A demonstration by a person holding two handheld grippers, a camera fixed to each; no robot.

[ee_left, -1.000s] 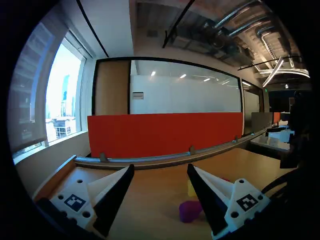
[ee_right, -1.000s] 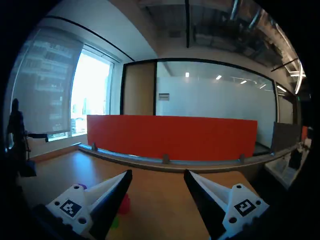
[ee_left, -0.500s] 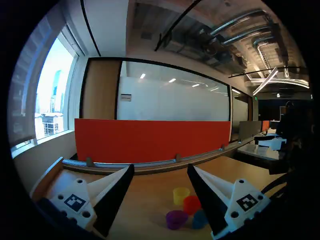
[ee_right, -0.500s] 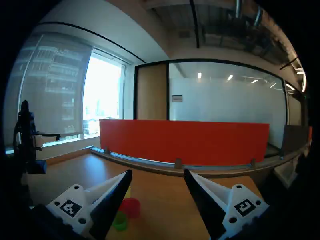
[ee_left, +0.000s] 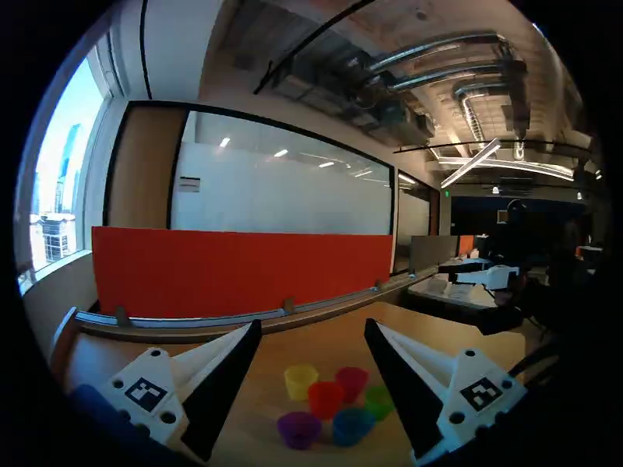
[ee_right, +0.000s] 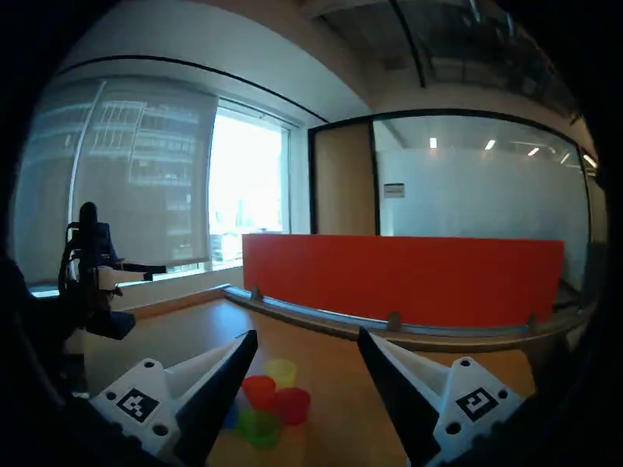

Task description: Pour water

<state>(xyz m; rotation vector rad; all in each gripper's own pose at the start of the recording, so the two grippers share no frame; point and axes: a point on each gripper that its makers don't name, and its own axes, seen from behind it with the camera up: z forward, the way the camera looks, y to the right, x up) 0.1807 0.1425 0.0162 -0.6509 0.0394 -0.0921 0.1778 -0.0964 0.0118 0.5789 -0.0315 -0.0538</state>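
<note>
On the wooden desk, short of the orange partition along its far edge, the left gripper view has a cluster of small coloured cups between the spread, empty fingers of the left gripper. In the right gripper view, the right gripper also gapes empty, with the cups just beside its left finger.

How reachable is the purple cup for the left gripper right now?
Probably yes: the left gripper is open and the purple cup sits nearest, low between its fingers, with nothing in front. The blue cup close beside it may crowd one finger.
</note>
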